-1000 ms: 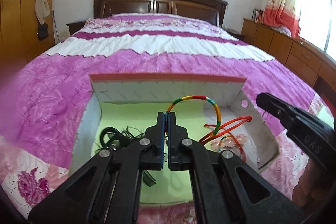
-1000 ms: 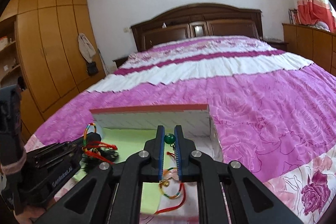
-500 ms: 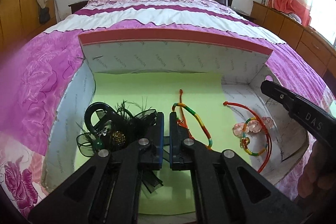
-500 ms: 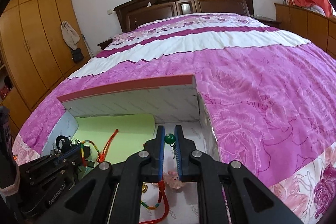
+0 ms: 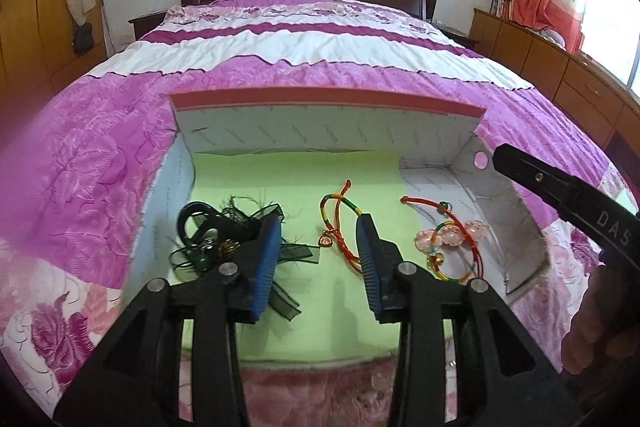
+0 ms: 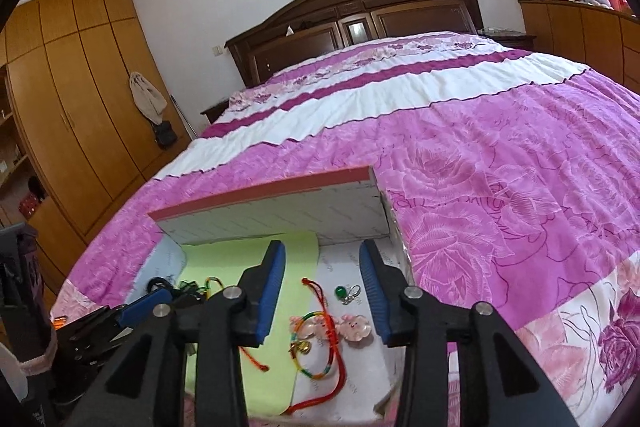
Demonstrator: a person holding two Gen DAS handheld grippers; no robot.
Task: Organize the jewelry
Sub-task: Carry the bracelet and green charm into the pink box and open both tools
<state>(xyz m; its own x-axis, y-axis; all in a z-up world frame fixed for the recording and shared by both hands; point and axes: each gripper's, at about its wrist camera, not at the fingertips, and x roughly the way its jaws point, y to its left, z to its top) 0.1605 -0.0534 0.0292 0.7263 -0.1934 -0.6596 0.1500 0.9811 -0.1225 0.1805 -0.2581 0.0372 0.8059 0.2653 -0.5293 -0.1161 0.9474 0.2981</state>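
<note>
On the bed (image 5: 100, 155) lies an open box (image 5: 328, 131). Both claws have just been opening and now stand apart, holding nothing: the left claw (image 5: 318, 223) over the rainbow bracelet (image 5: 340, 223), the right claw (image 6: 322, 255) above the green bead (image 6: 340, 291).

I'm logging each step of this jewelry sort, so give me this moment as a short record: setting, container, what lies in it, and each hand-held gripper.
setting: box on a pink bedspread
box floor: green sheet on the left, bare white on the right
left item: black feathered hairpiece
middle item: rainbow cord bracelet
right items: red cord bracelet with pink charms, green bead charm
left hand-held gripper: just opened, nothing between its jaws
right hand-held gripper: just opened, above the right items, gripping nothing
</note>
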